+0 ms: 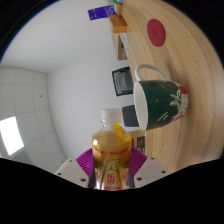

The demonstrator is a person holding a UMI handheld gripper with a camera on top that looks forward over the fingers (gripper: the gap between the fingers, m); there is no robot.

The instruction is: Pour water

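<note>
The fingers [113, 172] are clamped on a bottle [113, 155], pressing it from both sides. We hold it tilted beside the green mug [158, 103] on the bench [190, 55]. We judge that pouring has not yet clearly begun.

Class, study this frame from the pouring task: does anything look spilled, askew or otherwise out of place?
Nothing looks spilled. The whole view is rolled sideways: the hand-held gripper grips a bottle tilted towards the green mug, which fits pouring. The bottle's mouth is not clearly visible.
</note>
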